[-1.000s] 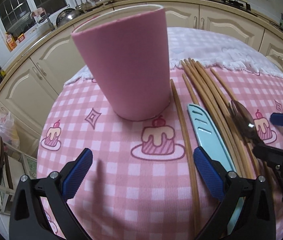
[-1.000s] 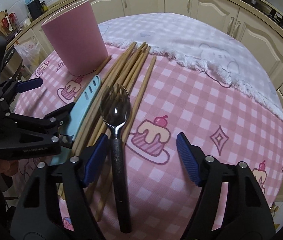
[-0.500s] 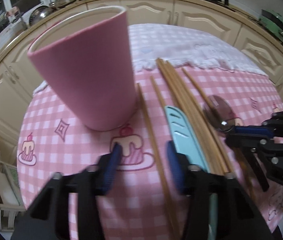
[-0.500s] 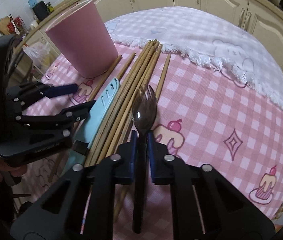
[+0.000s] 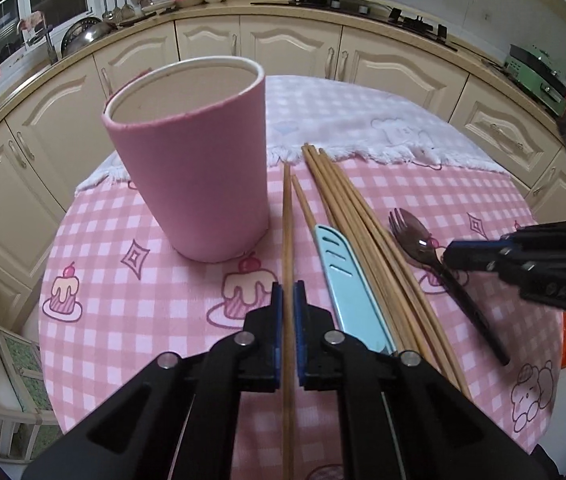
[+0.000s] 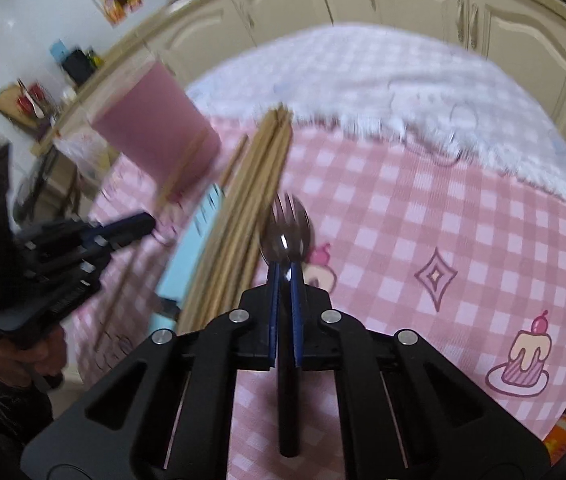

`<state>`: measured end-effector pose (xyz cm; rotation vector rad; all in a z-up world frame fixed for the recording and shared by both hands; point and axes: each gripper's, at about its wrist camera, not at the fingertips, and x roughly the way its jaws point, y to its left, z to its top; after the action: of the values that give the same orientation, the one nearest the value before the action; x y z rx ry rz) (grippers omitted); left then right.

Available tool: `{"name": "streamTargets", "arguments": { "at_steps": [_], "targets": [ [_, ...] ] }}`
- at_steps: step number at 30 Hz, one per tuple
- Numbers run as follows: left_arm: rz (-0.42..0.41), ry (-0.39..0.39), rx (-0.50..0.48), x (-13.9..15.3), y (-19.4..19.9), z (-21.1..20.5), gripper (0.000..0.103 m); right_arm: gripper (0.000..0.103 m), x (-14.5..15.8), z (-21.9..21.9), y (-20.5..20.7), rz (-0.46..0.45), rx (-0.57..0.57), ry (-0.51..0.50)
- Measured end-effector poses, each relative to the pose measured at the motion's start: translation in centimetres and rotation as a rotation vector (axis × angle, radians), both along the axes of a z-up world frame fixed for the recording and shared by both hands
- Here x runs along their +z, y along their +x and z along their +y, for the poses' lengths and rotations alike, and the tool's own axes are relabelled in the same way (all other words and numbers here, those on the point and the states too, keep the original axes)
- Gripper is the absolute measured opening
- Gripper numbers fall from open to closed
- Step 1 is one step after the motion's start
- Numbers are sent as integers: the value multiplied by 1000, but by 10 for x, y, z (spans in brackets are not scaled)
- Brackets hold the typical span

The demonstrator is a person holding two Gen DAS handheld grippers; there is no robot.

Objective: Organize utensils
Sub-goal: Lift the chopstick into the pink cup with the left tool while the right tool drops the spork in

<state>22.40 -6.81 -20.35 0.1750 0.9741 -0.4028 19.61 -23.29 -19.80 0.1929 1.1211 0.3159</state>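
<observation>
Pink cup (image 5: 199,168): it stands upright on the left of the tabletop (image 5: 131,328). It looks empty inside. This is where we think the utensils should go.

Left tool (image 5: 288,312): our left tool is pinching one wooden chopstick (image 5: 288,232). The pads are pressed on its sides. The chopstick lies just right of the cup and points away from us.

Blue knife (image 5: 347,292): it lies flat on the pink cloth, just right of the chopstick we hold. Nothing is touching it.

Other chopsticks (image 5: 363,240): a bunch of them lies beside the knife, tips close together at the far end.

Right tool (image 6: 285,280): our right tool is pinching the dark spork (image 6: 287,228) by its handle, just below the head. That view is blurry.

Step now: we have grabbed two things, one in each tool. Neither is in the cup yet.

Next move: we think we must lift each one, tip it up, and drop it into the cup's open top, one at a time so the tools do not bump.
</observation>
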Motion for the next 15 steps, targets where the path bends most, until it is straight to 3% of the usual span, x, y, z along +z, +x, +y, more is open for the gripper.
{"name": "streamTargets", "arguments": {
  "at_steps": [2,3,4,5,7,8,9,10,15],
  "targets": [
    [1,3,3,-2,1,-1,5,10,-2,-1,1,10,-27,-16],
    [1,4,3,-3,0,0,5,27,-1,0,0,5,-28,-31],
    [3,3,3,-3,0,2,5,54,1,1,-1,-13,-26,-55],
    [5,3,1,-3,0,3,5,61,2,3,-2,-27,-14,-76],
    [7,3,-5,-4,-1,5,5,58,2,6,-3,-26,10,-82],
    [8,2,-7,-5,0,4,5,52,1,8,-2,-23,14,-94],
    [8,2,-9,-5,0,3,5,34,-1,13,1,-16,18,-124],
    [8,1,-11,-5,0,2,5,30,-3,17,2,-10,22,-156],
    [5,-4,-12,-4,2,2,5,33,-8,42,5,-30,96,-272]
  ]
}}
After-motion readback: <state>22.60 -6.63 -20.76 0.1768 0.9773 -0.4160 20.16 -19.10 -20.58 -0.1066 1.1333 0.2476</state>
